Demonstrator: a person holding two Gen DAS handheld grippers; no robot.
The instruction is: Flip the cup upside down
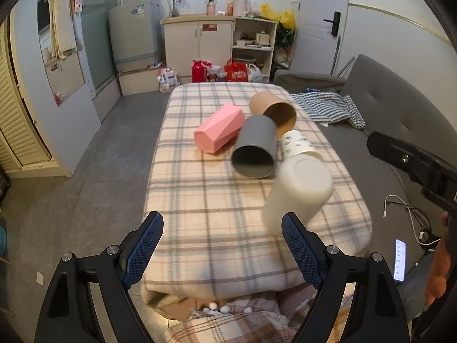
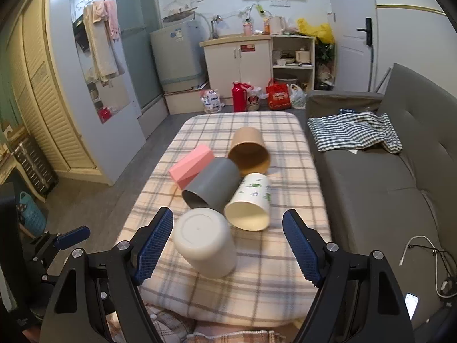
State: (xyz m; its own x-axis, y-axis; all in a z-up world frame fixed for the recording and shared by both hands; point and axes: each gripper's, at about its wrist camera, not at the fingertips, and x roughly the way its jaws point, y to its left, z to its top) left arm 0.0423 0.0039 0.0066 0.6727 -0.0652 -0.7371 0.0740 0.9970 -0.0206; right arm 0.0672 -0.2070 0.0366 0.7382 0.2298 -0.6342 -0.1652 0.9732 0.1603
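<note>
The white cup [image 2: 204, 244] stands bottom-up and tilted near the front of the plaid-covered bench [image 2: 257, 285], blurred in the left wrist view; it sits between the spread fingers of the right tongs [image 2: 228, 245], touching neither; the left tongs [image 1: 222, 250] are likewise released, with the cup just beyond their right finger; behind it lie a grey cup [image 2: 212, 183], a leaf-printed cup [image 2: 251, 200], a brown cup [image 2: 250, 151] and a pink cup [image 2: 191, 165], all on their sides.
</note>
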